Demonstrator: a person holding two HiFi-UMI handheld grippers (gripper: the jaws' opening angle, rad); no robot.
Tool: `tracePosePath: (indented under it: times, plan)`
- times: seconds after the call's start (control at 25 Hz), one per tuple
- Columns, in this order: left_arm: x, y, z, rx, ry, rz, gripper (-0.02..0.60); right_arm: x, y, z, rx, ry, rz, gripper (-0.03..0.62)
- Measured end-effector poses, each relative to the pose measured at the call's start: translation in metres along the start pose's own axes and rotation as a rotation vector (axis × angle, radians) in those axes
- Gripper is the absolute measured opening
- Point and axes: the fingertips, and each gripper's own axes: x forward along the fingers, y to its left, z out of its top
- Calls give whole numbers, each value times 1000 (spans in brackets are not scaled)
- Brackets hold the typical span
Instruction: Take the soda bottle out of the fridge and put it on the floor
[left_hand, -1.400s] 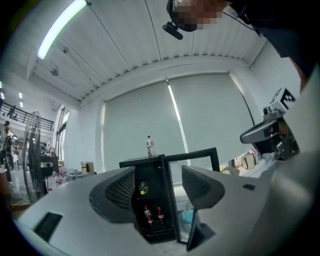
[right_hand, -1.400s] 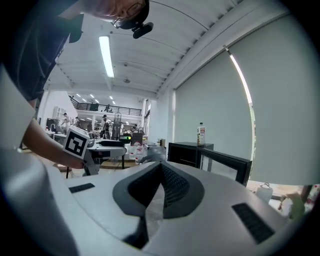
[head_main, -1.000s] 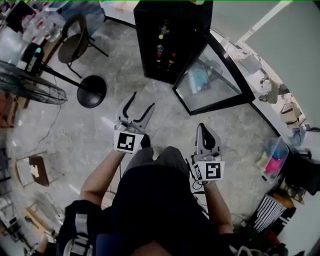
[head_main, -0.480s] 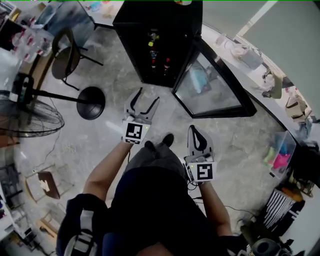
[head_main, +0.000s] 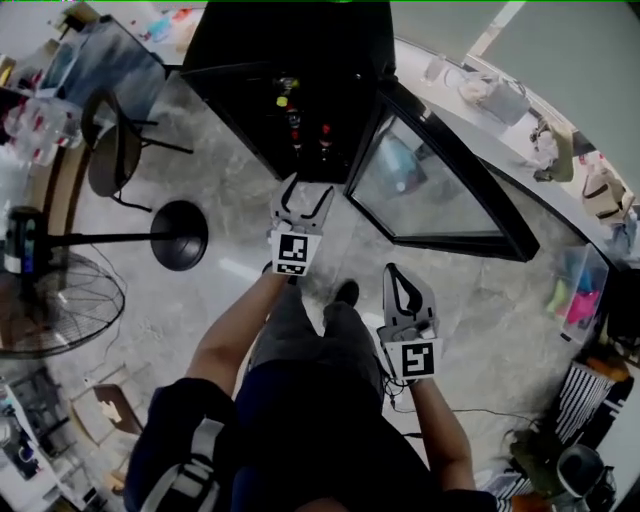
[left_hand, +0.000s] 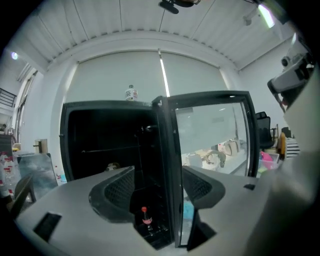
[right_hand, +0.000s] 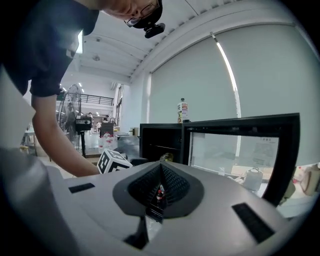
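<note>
The black fridge (head_main: 240, 70) stands with its glass door (head_main: 440, 190) swung out to the right. Low inside it stands a small soda bottle (left_hand: 145, 216) with a red cap, also seen from above among other bottles (head_main: 296, 130). My left gripper (head_main: 303, 203) is open and empty, just in front of the fridge opening; in the left gripper view (left_hand: 157, 200) the bottle shows between its jaws, still at a distance. My right gripper (head_main: 405, 293) hangs further back beside my right leg with its jaws together and nothing in them. The bottle (right_hand: 159, 192) shows tiny through that slit.
A clear bottle (left_hand: 131, 93) stands on top of the fridge. A round stand base (head_main: 180, 235), a chair (head_main: 115, 150) and a floor fan (head_main: 50, 300) are on the left. Bags (head_main: 495, 95) lie on a ledge behind the door. My feet (head_main: 345, 293) are on grey stone floor.
I have stepped closer to the fridge. The left gripper has gone forward and down to the fridge opening, still open. The right gripper followed a shorter way, still shut.
</note>
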Motion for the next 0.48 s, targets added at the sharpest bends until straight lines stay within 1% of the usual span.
tracePosePath:
  times: [0.12,0.28,0.48]
  plan:
    - [38,5,-49,12,14,-39,293,29,-7,-23,-6,-14,-43,18]
    - [78,11,-112,2,16,-55,304,57,-6,-59,-6,-34,-78,18]
    - [119,16,-194,11,35,-59,318,82,9,-118,-12,-43,-67,18]
